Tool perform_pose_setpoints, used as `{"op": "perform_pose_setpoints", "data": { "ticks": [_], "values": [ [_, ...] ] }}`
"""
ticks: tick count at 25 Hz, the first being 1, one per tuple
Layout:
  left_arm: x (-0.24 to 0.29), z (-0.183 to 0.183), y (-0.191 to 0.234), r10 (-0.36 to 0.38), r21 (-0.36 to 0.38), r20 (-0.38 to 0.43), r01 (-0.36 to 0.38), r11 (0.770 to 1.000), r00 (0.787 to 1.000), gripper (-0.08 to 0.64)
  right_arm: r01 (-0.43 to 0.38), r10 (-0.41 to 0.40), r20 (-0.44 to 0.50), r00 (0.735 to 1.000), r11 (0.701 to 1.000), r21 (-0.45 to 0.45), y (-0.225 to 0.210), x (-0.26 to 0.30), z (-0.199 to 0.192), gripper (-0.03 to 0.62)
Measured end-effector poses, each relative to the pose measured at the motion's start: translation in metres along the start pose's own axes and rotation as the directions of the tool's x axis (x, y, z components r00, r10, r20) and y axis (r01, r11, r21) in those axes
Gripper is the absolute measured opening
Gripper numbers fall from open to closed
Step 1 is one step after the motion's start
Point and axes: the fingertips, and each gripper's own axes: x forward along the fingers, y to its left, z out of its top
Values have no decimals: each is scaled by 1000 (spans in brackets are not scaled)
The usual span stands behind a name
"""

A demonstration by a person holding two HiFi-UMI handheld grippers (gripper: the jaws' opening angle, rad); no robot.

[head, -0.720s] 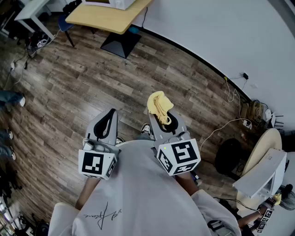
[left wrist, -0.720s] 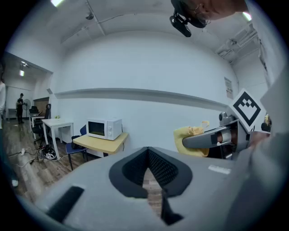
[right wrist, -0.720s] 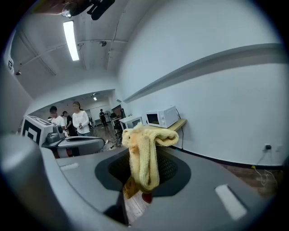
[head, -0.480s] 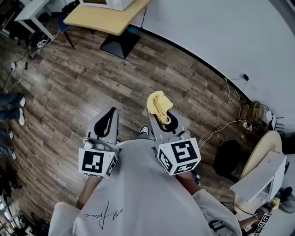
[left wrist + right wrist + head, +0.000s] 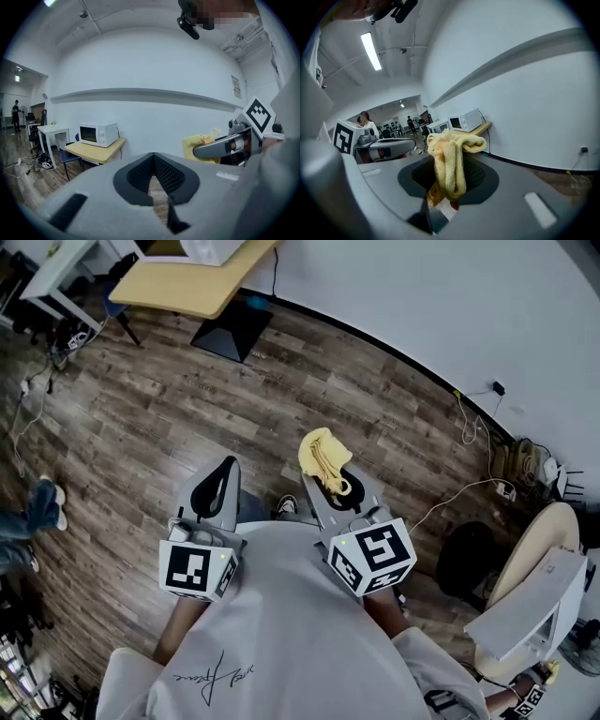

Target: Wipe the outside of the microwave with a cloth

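Counter (image 5: 178,292) w/ microwave (image 5: 97,134) slid left in head view vs 0.7 s ago; you're prob. turning, still well apart. R tongs (image 5: 328,474) clamp yellow cloth (image 5: 450,159); L tongs (image 5: 223,474) closed, empty. No wiping yet.

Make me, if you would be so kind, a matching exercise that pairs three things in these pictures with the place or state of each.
Things:
1. cloth
2. left gripper
3. microwave

Places or states:
a. jaws together, nothing between them
b. standing on the desk by the white wall
c. pinched in the right gripper

Pairs: 1-c, 2-a, 3-b
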Motion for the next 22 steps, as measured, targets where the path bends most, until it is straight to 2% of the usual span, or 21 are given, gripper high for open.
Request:
{"op": "perform_pose_setpoints", "data": {
  "ticks": [6,9,12,16,18,22],
  "values": [
    [35,0,-9,-48,-12,-27,48,999,998,-9,19,-18,-21,1000,999,29,-27,7,-1,124],
    [64,7,-5,-73,-13,-7,73,997,997,-9,38,-37,-16,999,999,39,-45,19,3,124],
    [96,23,3,-87,-23,39,88,996,995,-9,54,-53,-5,999,998,44,-66,34,18,124],
    [147,43,23,-100,-51,43,102,993,994,-9,73,-73,3,997,995,66,-99,63,49,124],
    [169,56,34,-103,-26,48,104,994,994,-9,81,-81,-1,997,993,91,-116,80,61,124],
    [206,88,61,-68,79,75,62,995,995,-9,86,-84,-19,996,988,129,-141,119,78,124]
  ]
}}
